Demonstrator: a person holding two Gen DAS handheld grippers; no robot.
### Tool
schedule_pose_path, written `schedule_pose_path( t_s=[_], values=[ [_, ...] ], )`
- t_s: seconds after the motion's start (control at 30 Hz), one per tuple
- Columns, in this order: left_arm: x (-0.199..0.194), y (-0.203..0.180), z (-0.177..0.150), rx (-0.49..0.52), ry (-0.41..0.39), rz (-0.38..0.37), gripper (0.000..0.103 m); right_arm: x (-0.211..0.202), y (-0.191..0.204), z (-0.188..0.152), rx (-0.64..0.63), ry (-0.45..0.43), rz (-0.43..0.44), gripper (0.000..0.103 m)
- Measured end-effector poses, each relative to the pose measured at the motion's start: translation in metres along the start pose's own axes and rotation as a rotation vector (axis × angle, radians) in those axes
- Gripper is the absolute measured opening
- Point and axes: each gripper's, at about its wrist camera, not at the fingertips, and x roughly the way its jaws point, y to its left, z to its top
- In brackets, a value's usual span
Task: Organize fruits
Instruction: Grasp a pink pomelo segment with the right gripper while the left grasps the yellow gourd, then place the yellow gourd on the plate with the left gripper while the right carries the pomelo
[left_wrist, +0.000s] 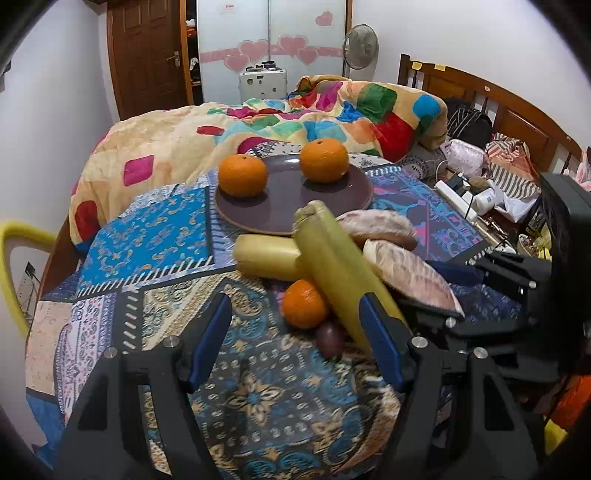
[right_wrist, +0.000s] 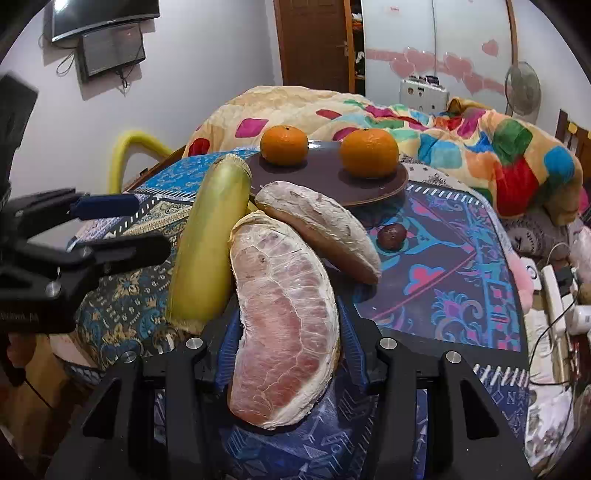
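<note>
A brown plate (left_wrist: 273, 218) on the patterned table holds two oranges (left_wrist: 242, 175) (left_wrist: 324, 160). In front of it lie two yellow bananas (left_wrist: 266, 256) (left_wrist: 336, 273), a third orange (left_wrist: 304, 304), a small dark fruit (left_wrist: 330, 339) and two peeled pomelo segments. My left gripper (left_wrist: 295, 339) is open and empty, its right finger beside the near banana. My right gripper (right_wrist: 288, 343) is shut on the near pomelo segment (right_wrist: 284, 325). The other segment (right_wrist: 321, 229) lies behind it, by the plate (right_wrist: 369, 192) and its oranges (right_wrist: 284, 145) (right_wrist: 369, 152).
The table has a patterned cloth (left_wrist: 155, 236). A bed with a colourful blanket (left_wrist: 332, 114) lies behind it. Cables, a power strip (left_wrist: 461, 199) and clutter sit to the right. A yellow chair back (left_wrist: 22, 236) stands at the left.
</note>
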Motion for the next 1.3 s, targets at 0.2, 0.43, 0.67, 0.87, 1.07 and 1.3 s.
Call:
schedule_pose_path(
  t_s=[0.2, 0.43, 0.67, 0.87, 1.07, 1.3],
  values=[
    [0.012, -0.018, 0.009, 0.010, 0.002, 0.003, 0.071, -0.019, -0.011, -0.007, 0.011, -0.048, -0.005, 0.045],
    [0.032, -0.031, 0.015, -0.003, 0.028, 0.016, 0.064, -0.032, -0.031, -0.008, 0.028, -0.087, -0.048, 0.046],
    [0.041, -0.032, 0.018, -0.030, 0.043, 0.039, 0.054, -0.039, -0.046, -0.011, 0.057, -0.102, -0.038, 0.046],
    [0.038, -0.030, 0.017, -0.068, 0.020, 0.042, 0.044, -0.040, -0.052, -0.010, 0.076, -0.106, -0.024, 0.046],
    [0.026, -0.027, 0.018, -0.080, 0.002, 0.038, 0.037, -0.043, -0.053, -0.005, 0.068, -0.118, -0.020, 0.045],
    [-0.002, -0.020, 0.020, -0.060, -0.036, -0.005, 0.035, -0.042, -0.052, 0.007, 0.071, -0.141, -0.028, 0.045]
  ],
)
